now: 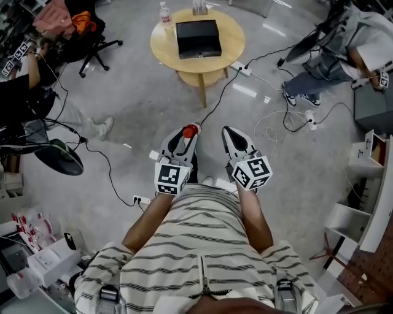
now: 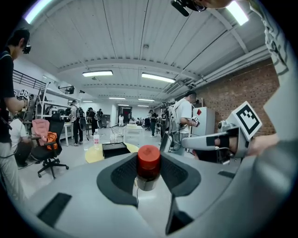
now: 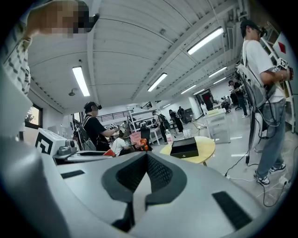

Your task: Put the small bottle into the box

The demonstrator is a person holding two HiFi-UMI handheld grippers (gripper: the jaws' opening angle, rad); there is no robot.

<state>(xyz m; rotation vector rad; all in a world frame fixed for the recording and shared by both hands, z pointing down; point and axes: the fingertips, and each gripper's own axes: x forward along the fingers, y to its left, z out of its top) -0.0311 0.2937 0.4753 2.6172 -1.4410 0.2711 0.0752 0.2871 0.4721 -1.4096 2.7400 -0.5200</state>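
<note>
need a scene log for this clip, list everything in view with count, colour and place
round table: 1, light wood, top centre
box: 1, black, on the round table
water bottle: 1, clear, on the table's far edge beside the box
office chair: 1, black, upper left
power strip: 1, white, floor right of the table
cables: several, black and white, across the grey floor
bystanders: 2, top right and left edge
small bottle: 1, red cap, between the left gripper's jaws
left gripper: 1, grey, closed on the small bottle
right gripper: 1, grey, jaws together, empty
</note>
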